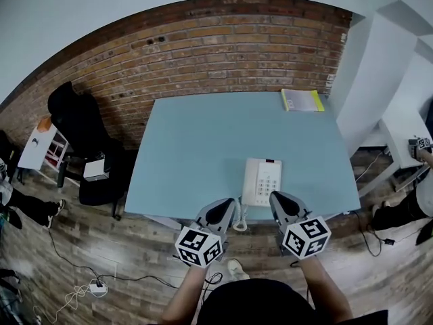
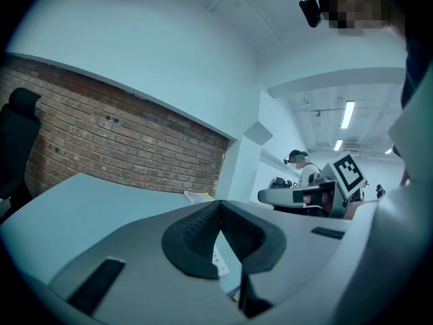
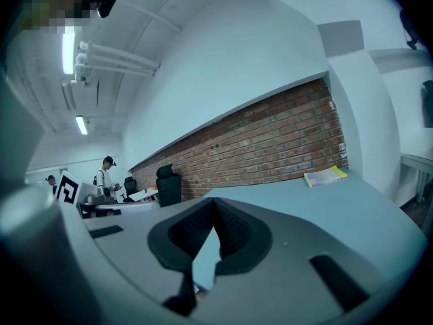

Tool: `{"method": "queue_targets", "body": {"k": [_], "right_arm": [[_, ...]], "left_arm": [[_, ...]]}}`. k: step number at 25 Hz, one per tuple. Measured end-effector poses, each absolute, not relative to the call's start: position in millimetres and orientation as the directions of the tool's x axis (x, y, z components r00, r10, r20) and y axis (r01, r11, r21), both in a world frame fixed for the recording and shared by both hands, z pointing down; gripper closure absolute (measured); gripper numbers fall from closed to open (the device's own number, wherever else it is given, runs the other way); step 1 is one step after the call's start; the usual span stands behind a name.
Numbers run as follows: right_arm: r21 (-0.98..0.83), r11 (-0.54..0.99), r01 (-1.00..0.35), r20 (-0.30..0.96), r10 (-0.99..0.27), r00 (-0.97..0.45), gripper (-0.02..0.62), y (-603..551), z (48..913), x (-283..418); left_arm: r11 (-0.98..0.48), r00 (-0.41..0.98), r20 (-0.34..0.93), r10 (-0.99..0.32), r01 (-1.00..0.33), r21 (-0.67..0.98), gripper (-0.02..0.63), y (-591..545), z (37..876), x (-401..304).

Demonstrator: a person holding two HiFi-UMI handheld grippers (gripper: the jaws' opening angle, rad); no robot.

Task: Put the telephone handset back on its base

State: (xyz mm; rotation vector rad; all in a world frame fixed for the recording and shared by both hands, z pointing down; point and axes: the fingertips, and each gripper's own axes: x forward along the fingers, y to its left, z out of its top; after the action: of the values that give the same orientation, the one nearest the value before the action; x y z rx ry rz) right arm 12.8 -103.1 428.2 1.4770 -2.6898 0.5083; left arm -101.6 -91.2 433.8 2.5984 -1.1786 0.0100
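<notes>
A white telephone (image 1: 262, 181) sits near the front edge of the light blue table (image 1: 196, 154). Its keypad faces up, and its coiled cord (image 1: 240, 220) hangs over the front edge. At this size I cannot tell the handset from the base. My left gripper (image 1: 229, 203) is shut and empty, just left of the phone by the cord. My right gripper (image 1: 276, 197) is shut and empty at the phone's front right corner. In the left gripper view the pads (image 2: 203, 230) meet, with a bit of the keypad (image 2: 220, 259) below them. The right gripper view shows its pads (image 3: 230, 230) closed over bare table.
A yellow-covered book (image 1: 302, 100) lies at the table's back right corner. A black chair (image 1: 81, 124) stands to the left against the brick wall (image 1: 223, 39). White partitions (image 1: 385, 66) rise on the right. Cables (image 1: 88, 286) lie on the wooden floor. People stand in the background.
</notes>
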Motion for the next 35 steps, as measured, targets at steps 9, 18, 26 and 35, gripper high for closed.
{"method": "queue_targets", "body": {"k": [9, 18, 26, 35], "right_arm": [[-0.269, 0.521, -0.810, 0.160, -0.805, -0.571, 0.583, -71.9, 420.1, 28.7], [-0.273, 0.534, -0.800, 0.145, -0.799, -0.583, 0.583, -37.1, 418.2, 48.4], [-0.269, 0.547, -0.793, 0.128, -0.795, -0.593, 0.583, -12.0, 414.2, 66.0], [-0.263, 0.572, -0.777, 0.118, -0.780, -0.614, 0.583, 10.2, 412.7, 70.4]], "left_arm": [[-0.606, 0.647, 0.125, -0.752, -0.754, 0.255, 0.597, -55.4, 430.9, -83.6], [-0.600, 0.640, 0.128, -0.758, -0.761, 0.248, 0.597, -21.2, 430.3, -62.5], [-0.600, 0.638, 0.124, -0.760, -0.762, 0.244, 0.597, 1.3, 428.3, -43.9], [-0.586, 0.619, 0.117, -0.777, -0.778, 0.226, 0.597, 26.2, 423.8, -38.0]]}}
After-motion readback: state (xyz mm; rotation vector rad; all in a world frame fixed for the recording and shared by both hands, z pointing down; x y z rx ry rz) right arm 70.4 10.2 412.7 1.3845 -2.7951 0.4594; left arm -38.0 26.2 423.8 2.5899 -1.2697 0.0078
